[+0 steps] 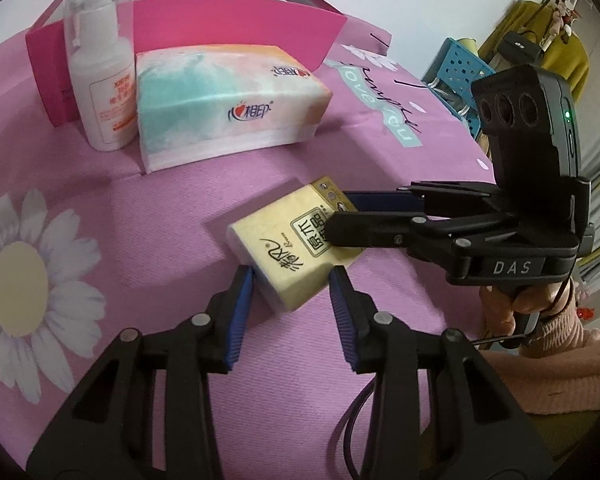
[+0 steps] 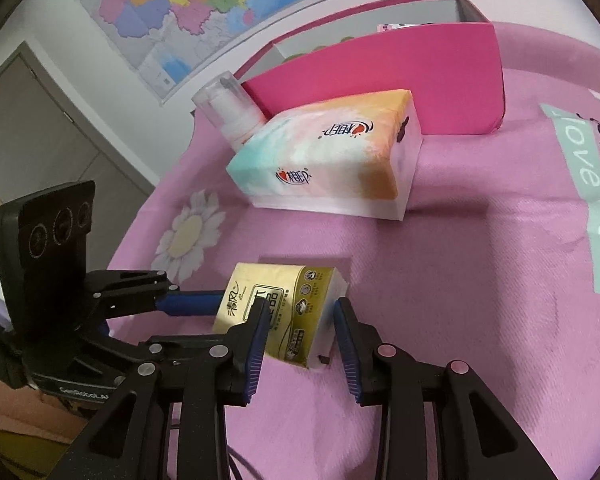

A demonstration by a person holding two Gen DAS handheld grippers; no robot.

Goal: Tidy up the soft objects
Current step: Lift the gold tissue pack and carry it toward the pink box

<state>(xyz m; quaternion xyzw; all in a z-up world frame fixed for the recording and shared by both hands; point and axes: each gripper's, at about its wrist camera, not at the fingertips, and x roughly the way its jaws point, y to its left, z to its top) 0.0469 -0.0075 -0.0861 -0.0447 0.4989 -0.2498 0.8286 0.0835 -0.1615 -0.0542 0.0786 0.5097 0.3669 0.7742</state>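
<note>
Two tissue packs: one small yellow tissue pack [image 1: 288, 252] at centre frame in the left wrist view, one large pastel tissue pack [image 1: 228, 104] above it toward upper left; both lay on the pink cloth [image 1: 160, 208] covering the surface.
One bottle: a white pump bottle [image 1: 102, 76] with a clear cap stood upright at upper left, touching the large pastel tissue pack's left end; in the right wrist view its lower part was hidden behind that pack.
One pink box [image 1: 236, 24]: stood open behind the bottle and the large pack, along the top of the frame; its contents were mostly hidden, only a scrap of something pale showing at the rim.
Left gripper [image 1: 292, 280]: spread apart, fingers either side of the small yellow tissue pack's near corner at lower centre; whether the pads touched it was hard to tell.
Right gripper [image 2: 300, 312]: also spread apart, astride the small yellow tissue pack's [image 2: 284, 312] other end at lower centre of the right wrist view; its left finger overlapped the pack's printed label, hiding part of it.
Cut off: the cloth's lettering ran out of frame at right; one blue perforated basket [image 1: 460, 68] was partly hidden behind the right gripper's body.
</note>
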